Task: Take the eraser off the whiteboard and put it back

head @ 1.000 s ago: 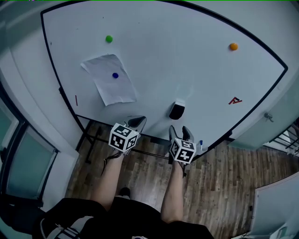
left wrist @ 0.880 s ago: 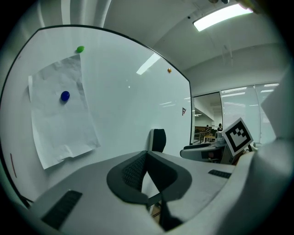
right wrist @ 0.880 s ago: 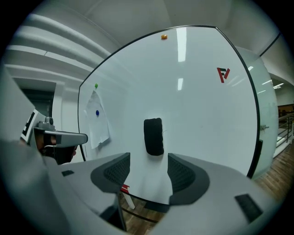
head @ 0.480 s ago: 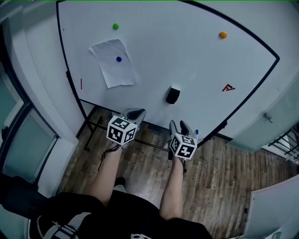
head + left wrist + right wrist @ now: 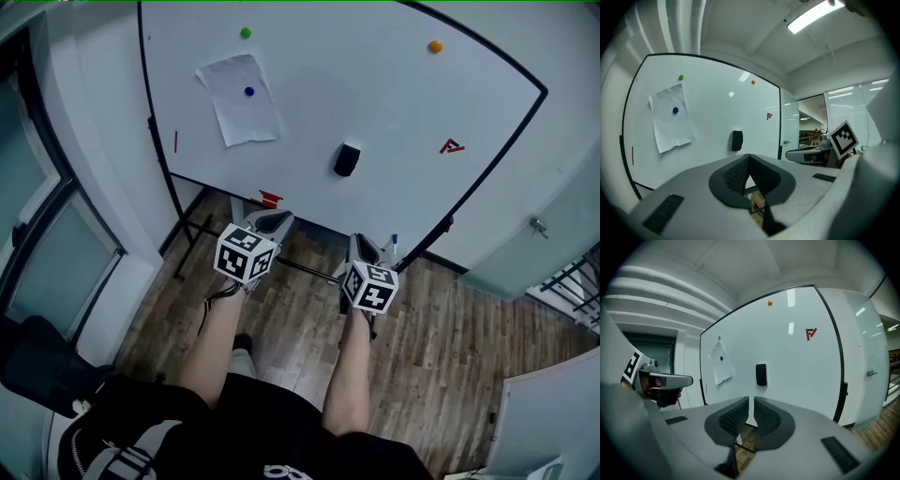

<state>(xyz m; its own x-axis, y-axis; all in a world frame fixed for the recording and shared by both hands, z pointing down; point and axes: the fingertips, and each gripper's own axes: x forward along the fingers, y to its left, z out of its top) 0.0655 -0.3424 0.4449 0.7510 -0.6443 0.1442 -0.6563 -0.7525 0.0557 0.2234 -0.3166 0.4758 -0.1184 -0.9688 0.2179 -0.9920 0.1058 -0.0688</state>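
1. My right gripper (image 5: pixel 751 401) is narrowed to a thin slit. Its jaws have just been closing and nothing is between them. It grips nothing because it is well short of the board.
2. My left gripper (image 5: pixel 749 157) has its pads pressed together and is also empty. I judge it is only carried along, since one gripper is enough for this job.
3. Both grippers point roughly level at the whiteboard (image 5: pixel 394 94), side by side at about waist height over the wooden floor (image 5: pixel 441 319). That keeps either one lined up for a straight approach.
4. The eraser (image 5: pixel 346 159) is a dark block sitting upright on the lower middle of the board. It touches nothing else and probably holds on by a magnet. In the right gripper view it sits almost dead ahead above the jaws, so I take the right side as the one meant to fetch it.
5. A sheet of paper (image 5: pixel 239 98) is pinned by a blue magnet (image 5: pixel 248 91) well to the eraser's left, out of the way.
6. As I read it, the eraser is not yet off the board. The right jaws would have to open again, wider than the eraser, before they could grip it.
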